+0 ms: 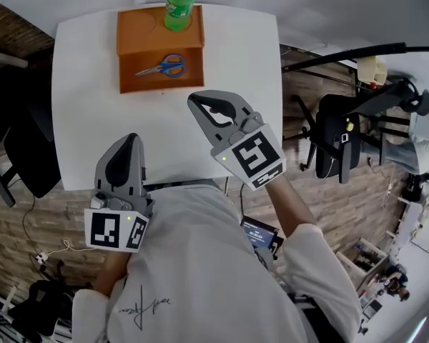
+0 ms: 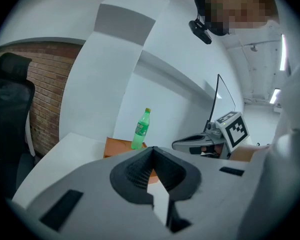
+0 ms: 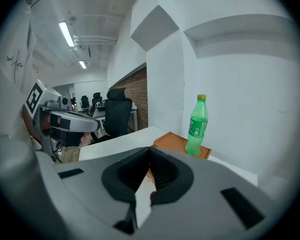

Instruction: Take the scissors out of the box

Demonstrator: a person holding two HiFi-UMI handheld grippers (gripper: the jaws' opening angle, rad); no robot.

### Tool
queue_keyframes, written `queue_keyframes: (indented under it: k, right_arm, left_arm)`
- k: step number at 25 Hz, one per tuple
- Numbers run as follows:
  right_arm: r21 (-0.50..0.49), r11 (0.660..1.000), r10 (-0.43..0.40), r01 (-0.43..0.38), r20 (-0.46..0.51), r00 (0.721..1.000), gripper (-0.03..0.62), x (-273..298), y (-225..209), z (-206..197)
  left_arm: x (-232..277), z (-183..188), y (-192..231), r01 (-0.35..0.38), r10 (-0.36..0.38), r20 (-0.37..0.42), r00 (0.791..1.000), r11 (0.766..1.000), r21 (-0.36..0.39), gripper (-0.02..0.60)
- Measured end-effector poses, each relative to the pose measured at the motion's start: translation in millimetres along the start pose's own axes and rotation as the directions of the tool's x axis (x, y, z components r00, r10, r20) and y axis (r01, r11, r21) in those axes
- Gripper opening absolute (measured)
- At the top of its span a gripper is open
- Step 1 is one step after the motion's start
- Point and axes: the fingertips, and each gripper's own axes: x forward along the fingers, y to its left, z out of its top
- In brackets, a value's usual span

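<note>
- Lower left: the left gripper (image 1: 130, 138) has its two jaws pressed together, with nothing in them.
- Upper middle, a bit left: the scissors (image 1: 162, 66) lie flat in the orange box (image 1: 129, 31), under a green bottle (image 1: 179, 6).
- They look light, hard and a bit slippery. I think the blue handles are the best place to grab.
- Middle: the right gripper (image 1: 194, 100) is closed tight and empty too.
</note>
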Motion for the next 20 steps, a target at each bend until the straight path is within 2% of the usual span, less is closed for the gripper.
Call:
queue_keyframes:
  k: [9, 15, 20]
  right_arm:
    - [-0.025, 0.998, 0.060, -0.063, -0.119, 0.991, 0.011, 45.2, -22.4, -23.7]
    - [-0.006, 0.996, 0.092, -0.094, -0.175, 0.980, 0.012, 72.3, -35.7, -41.7]
    - [-0.044, 0.991, 0.109, -0.123, -0.238, 0.965, 0.025, 93.2, -44.4, -59.2]
  left_arm:
    - [9.3, -3.0, 12.8, -0.019, 0.018, -0.036, 0.999, 1.000, -0.020, 0.005]
    - [14.1, -11.5, 11.8, -0.013, 0.011, -0.071, 0.997, 1.000, -0.024, 0.005]
    - [20.2, -20.6, 11.3, -0.002, -0.003, -0.095, 0.995, 0.999, -0.045, 0.005]
